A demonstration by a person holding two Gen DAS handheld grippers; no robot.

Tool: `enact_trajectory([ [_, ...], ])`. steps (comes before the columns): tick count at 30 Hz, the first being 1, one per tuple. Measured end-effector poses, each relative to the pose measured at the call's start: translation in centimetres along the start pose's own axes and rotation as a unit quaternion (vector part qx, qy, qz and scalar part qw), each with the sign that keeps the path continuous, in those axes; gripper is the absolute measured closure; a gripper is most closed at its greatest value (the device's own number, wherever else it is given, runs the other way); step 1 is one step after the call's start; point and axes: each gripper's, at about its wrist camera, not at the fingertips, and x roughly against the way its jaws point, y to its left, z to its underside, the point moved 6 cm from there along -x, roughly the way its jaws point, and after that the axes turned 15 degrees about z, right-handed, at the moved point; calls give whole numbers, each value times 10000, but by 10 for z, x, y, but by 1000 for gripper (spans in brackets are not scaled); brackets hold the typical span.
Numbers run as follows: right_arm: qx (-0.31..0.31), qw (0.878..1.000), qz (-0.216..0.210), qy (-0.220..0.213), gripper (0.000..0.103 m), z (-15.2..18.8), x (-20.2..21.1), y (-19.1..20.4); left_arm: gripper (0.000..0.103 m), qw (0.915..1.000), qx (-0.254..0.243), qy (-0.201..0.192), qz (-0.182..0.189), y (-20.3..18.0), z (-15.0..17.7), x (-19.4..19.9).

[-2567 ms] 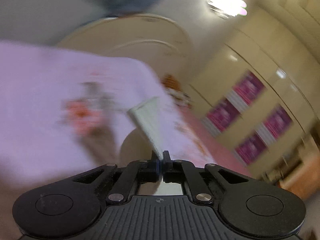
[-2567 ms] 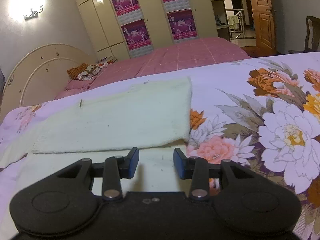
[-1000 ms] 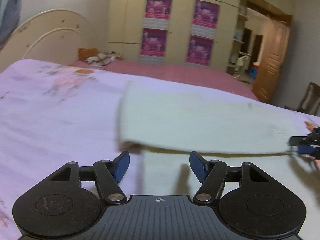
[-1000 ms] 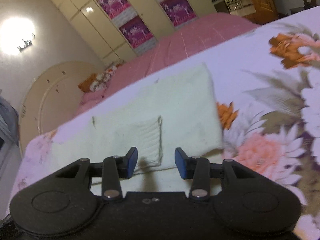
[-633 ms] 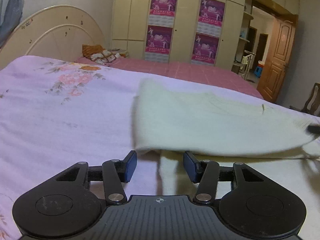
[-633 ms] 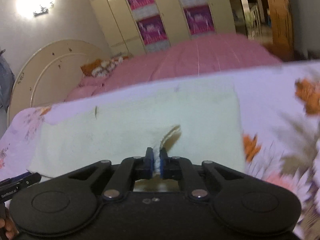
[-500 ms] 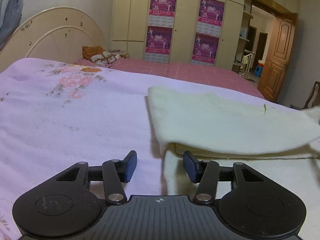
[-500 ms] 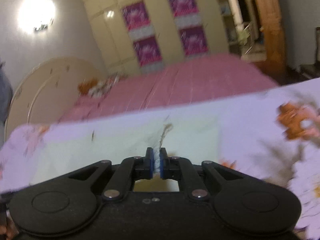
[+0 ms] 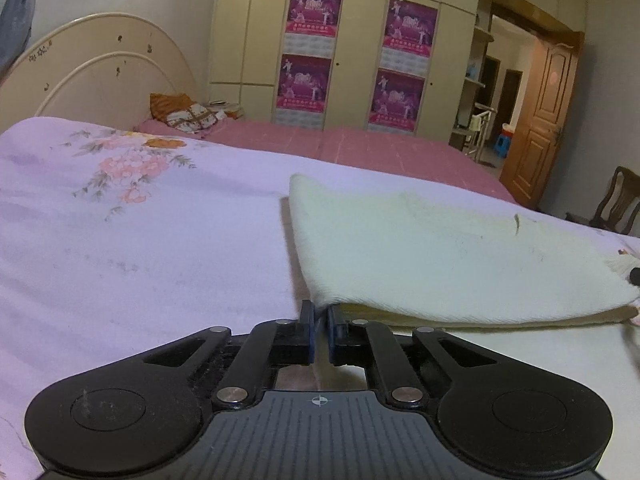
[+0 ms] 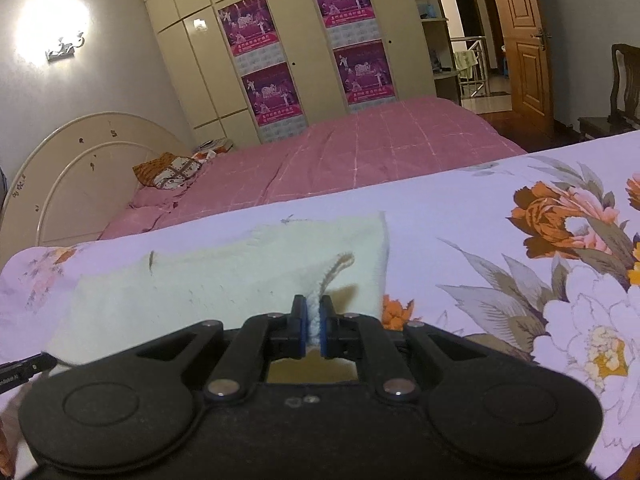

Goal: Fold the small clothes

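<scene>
Floral bedspread (image 9: 120, 240), one cream garment (image 9: 440, 260), two tools

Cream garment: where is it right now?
The cream garment lies folded on the floral bedsheet, its near corners pinched by the left gripper and the right gripper.

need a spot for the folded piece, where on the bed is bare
Bare: the lilac bedspread left of the cream garment, up to the headboard, and the flowered stretch to its right. Crowded: the middle, where both grippers pinch the cloth.
</scene>
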Motion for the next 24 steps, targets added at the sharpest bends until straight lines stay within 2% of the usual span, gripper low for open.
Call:
enact_trajectory([
  [5, 77, 9999, 106, 111, 96, 6, -8, -8, 97, 9999, -47, 160, 31, 3, 2, -2],
  [9, 207, 9995, 151, 207, 96, 13, -19, -9, 96, 9999, -136, 83, -7, 3, 2, 7],
  [12, 316, 9992, 100, 201, 96, 12, -18, -9, 96, 9991, -254, -347, 19, -3, -8, 26],
  [14, 320, 9993, 181, 49, 92, 6, -10, -12, 95, 9981, -386, -467, 147, -12, -17, 28],
  [15, 244, 9992, 285, -114, 86, 1, -2, -15, 89, 9978, -417, -453, 244, -18, -20, 23],
  [17, 62, 9997, 123, -177, 86, -5, 6, -11, 37, 9973, -483, -366, 411, -32, -23, 8],
  [21, 558, 9971, -512, 123, 90, 14, 5, 49, 36, 9947, -767, -209, 654, -68, -21, -20],
  [24, 870, 9937, -668, 218, 90, 33, 1, 79, 36, 9953, -795, -31, 546, -73, -16, -34],
])
